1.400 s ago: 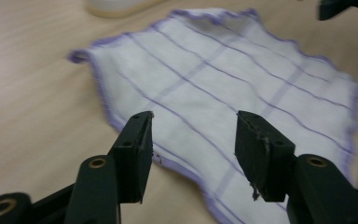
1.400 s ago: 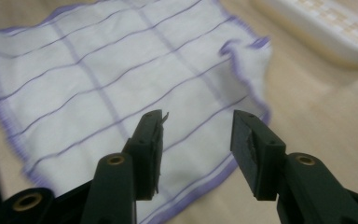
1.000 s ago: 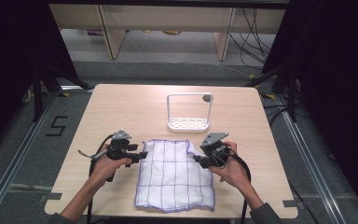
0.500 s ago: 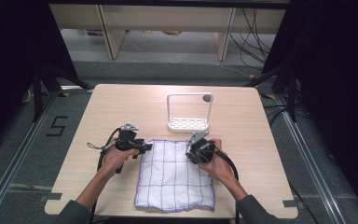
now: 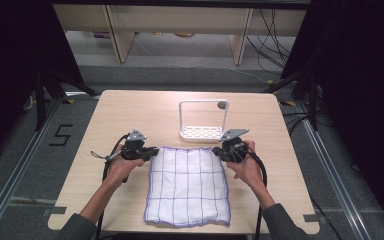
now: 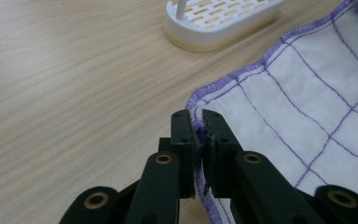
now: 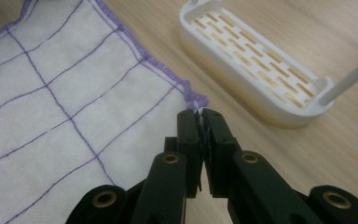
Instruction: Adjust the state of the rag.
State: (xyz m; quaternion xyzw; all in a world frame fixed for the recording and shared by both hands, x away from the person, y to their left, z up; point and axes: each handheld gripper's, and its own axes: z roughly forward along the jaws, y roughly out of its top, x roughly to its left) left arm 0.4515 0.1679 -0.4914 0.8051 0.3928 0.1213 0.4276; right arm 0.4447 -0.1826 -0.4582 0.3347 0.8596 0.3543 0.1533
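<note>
1. My left gripper (image 6: 196, 135) has just been closing and now pinches the cloth's (image 5: 187, 185) far-left corner between its jaws.
2. My right gripper (image 7: 200, 128) has just been closing too, and it clamps the far-right corner of the cloth.
3. The cloth, white with purple lines, lies flat on the table (image 5: 130, 112) between my 2 hands.
4. A white rack (image 5: 202, 120) stands just beyond the cloth's far edge.

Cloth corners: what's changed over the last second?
Both hand-held grippers closed in on the far corners of the cloth. The left hand-held gripper and right hand-held gripper have just closed their jaws on the purple hem. Cloth flat, white rack unmoved.
</note>
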